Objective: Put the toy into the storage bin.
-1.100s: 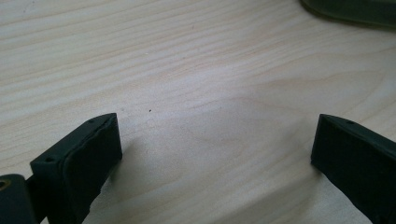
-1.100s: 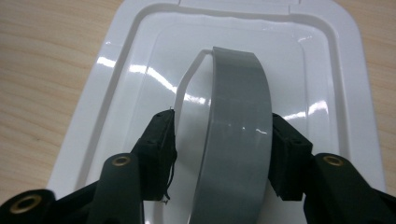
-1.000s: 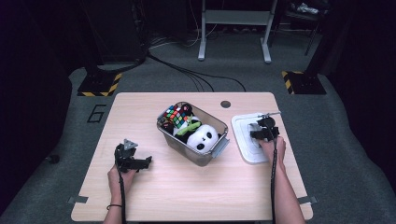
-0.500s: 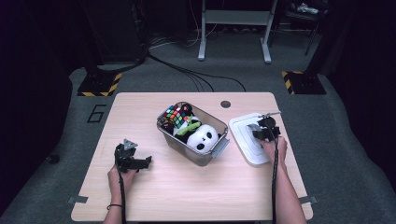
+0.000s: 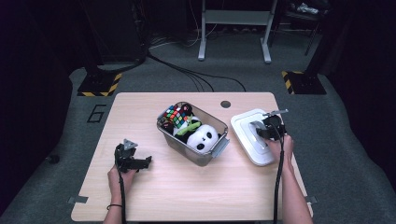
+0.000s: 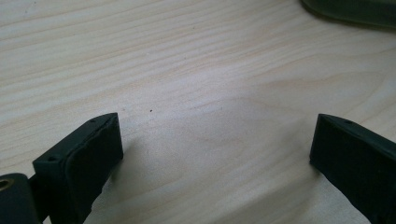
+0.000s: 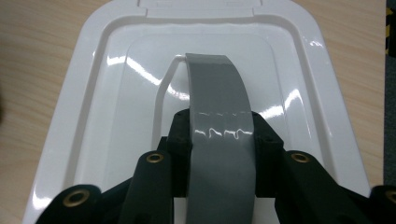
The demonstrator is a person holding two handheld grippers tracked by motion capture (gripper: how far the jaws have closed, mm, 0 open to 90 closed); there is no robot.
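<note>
A white lid (image 5: 246, 133) lies flat on the table's right side, with a grey handle (image 7: 219, 93) arching over its middle. My right gripper (image 5: 264, 130) is shut on that handle; in the right gripper view the jaws press the grey strap from both sides (image 7: 223, 135). A clear bin (image 5: 205, 156) stands in the middle of the table, holding a panda plush (image 5: 203, 137), a puzzle cube (image 5: 175, 115) and a green toy (image 5: 189, 126). My left gripper (image 5: 140, 163) rests low over bare wood at the front left, open, with nothing between its fingers (image 6: 88, 154).
The wooden table (image 5: 187, 186) has a round cable hole (image 5: 225, 104) at the back and a "6" marked on the floor to its left (image 5: 95, 113). Dark carpet, cables and stand legs lie beyond the far edge.
My right gripper has shifted slightly on the lid and closed on its grey handle. The left gripper has stayed where it was.
</note>
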